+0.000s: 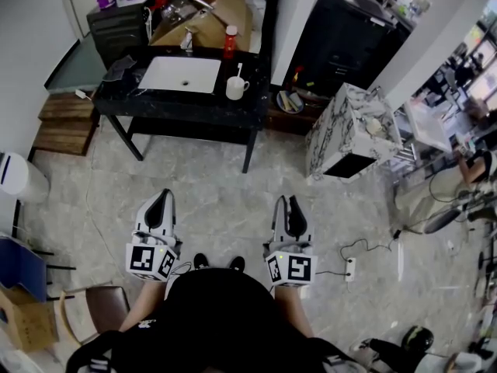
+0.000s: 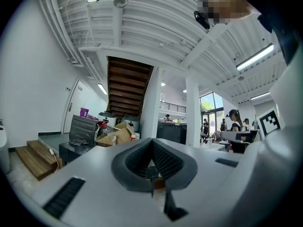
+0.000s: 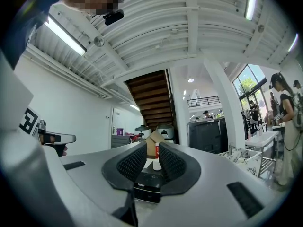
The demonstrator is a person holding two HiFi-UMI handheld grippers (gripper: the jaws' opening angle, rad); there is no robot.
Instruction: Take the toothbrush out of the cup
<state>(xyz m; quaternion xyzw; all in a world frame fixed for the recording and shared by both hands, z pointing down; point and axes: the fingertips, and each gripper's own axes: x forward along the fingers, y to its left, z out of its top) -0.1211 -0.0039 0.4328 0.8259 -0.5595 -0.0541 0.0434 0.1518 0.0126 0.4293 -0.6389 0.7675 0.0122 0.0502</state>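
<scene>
On the far black stone counter [image 1: 194,104], the white toothbrush [image 1: 239,70] is stood in a white ceramic cup [image 1: 234,89]. Well short of it, the left hand-held gripper [image 1: 161,196] is pressed together, the right hand-held gripper [image 1: 289,200] slightly spread and empty, seemingly aimed there.

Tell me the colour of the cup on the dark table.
White; the cup shows best in the head view.

The head view looks steeply down from over the person, with the table [image 1: 260,99] far ahead at the frame's top. Both gripper views sit well back from the table, facing it level. All three share the box [image 1: 221,6] at its far side; the head and right gripper views share the cup [image 1: 235,88].
</scene>
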